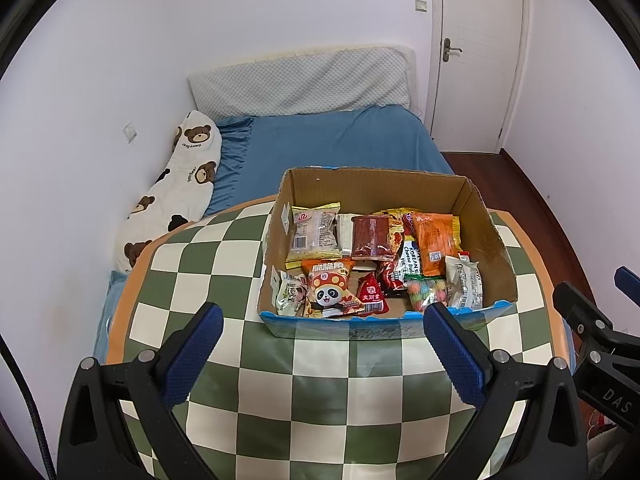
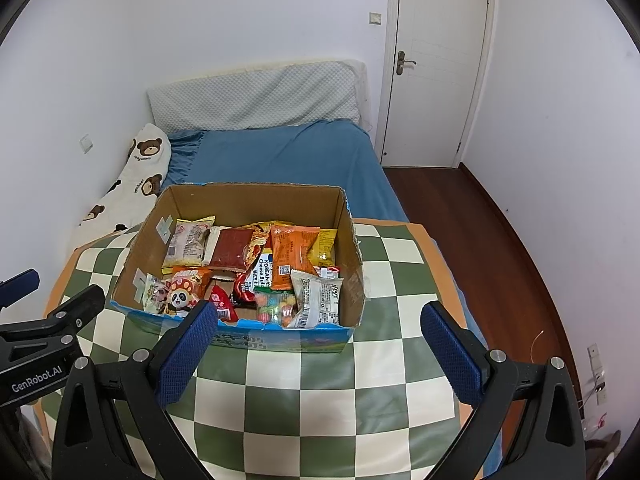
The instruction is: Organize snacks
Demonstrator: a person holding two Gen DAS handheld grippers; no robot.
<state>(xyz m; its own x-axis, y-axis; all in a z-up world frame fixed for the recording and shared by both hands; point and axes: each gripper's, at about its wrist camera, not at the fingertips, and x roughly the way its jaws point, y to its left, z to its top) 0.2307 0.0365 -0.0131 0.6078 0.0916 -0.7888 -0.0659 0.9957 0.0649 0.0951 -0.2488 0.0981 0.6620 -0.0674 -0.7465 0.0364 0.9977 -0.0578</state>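
left wrist view: snack box (image 1: 492, 236) sits just beyond both grippers' spread, empty fingers (image 1: 456, 356).

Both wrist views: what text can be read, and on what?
"KOREAN Cheese Bul", partly covered: white-and-blue packet in the open cardboard box.
"GenRobot.AI": black left gripper body.
"DAS": black right gripper body.
"Happy Bear": bear-print white pillow.
Other snack packets' print: too small.

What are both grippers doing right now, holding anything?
Left gripper: open, fingers spread wide, holding nothing, short of the cardboard box.
Right gripper: open, empty, fingers apart before the same box.
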